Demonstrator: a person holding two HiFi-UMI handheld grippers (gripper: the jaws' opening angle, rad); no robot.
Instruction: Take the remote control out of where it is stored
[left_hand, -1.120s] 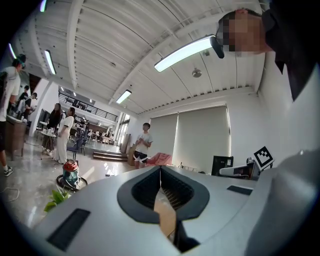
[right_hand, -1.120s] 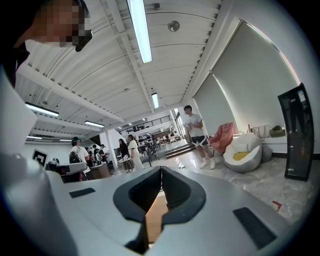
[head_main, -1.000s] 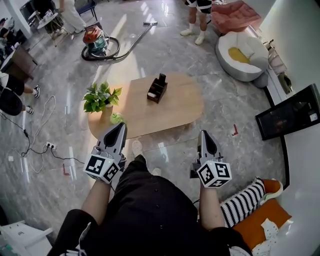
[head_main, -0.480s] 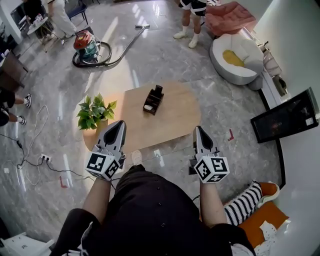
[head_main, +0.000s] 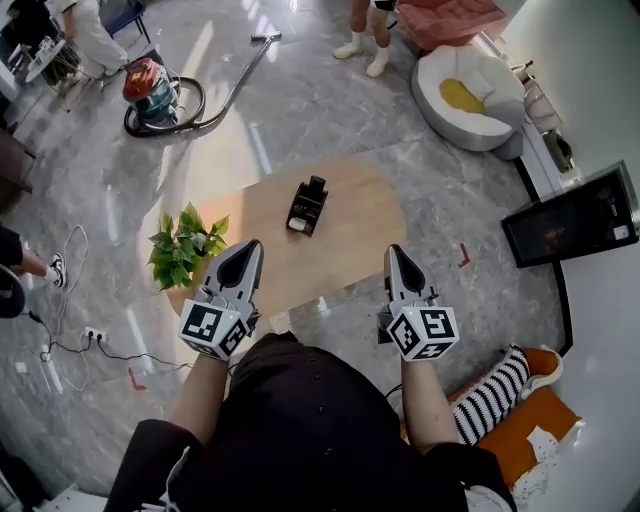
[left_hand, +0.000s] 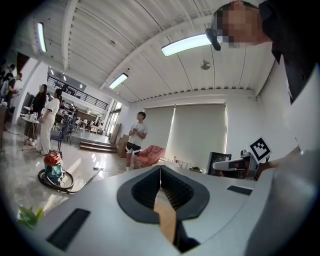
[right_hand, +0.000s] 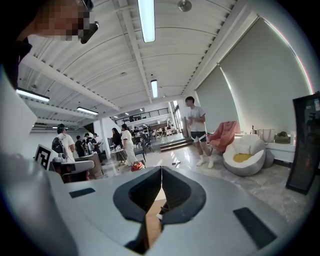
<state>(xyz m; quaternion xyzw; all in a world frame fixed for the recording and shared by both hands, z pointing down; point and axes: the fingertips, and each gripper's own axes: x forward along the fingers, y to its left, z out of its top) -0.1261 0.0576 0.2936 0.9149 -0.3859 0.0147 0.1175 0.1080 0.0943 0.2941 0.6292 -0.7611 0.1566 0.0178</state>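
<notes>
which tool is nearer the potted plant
Left. The left tool sits just right of the potted plant; the right tool is farther right, beyond the left one.

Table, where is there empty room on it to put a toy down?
The table is bare on its right half, from the black holder to the rounded right end. Another bare strip runs along the near edge, in front of the holder. The left end is crowded by the potted plant.

Black remote control (head_main: 317, 185) stands upright in black compartmented holder (head_main: 304, 212), well ahead of the jaws, between them.
</notes>
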